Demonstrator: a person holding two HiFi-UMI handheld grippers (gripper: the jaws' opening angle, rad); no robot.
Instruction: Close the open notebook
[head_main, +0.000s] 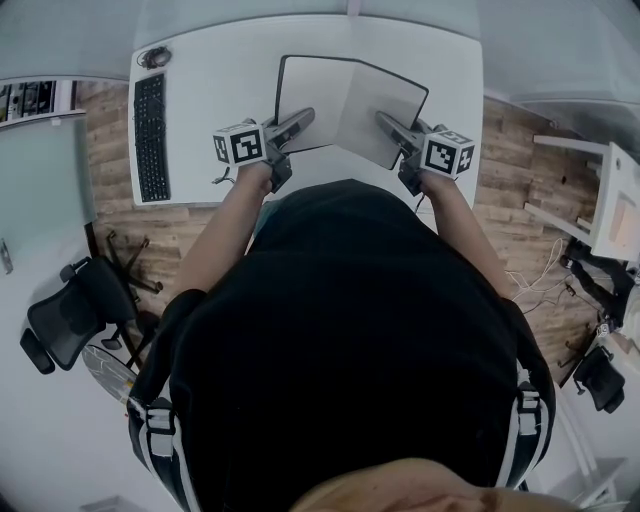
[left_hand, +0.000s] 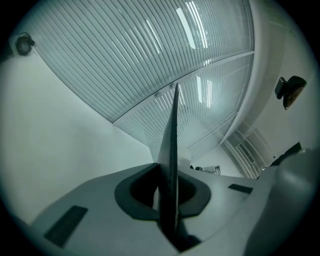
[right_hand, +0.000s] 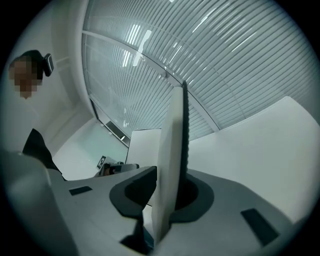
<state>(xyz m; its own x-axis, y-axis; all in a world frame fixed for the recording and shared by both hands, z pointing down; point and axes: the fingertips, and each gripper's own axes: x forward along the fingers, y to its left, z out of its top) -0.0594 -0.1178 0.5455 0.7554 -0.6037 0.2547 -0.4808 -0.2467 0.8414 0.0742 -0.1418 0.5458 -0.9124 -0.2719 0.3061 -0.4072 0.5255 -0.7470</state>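
Notebook (head_main: 345, 95), dark-edged, is recorded in the head view on the white table (head_main: 220, 60), partly folded, its left edge taken by the left gripper (head_main: 300, 120) and its right edge by the right gripper (head_main: 388, 122); a keyboard (head_main: 150, 135) is noted well to the left. Left gripper view: a thin dark cover is pinched edge-on between the jaws. Right gripper view: a white block of pages with its dark cover is pinched likewise.

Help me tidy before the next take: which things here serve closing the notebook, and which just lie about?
In use: open notebook with dark cover and white pages; left gripper, shut on its left half; right gripper, shut on its right half.
Lying about: flat black keyboard; small dark object beyond it; black office chair on the floor.
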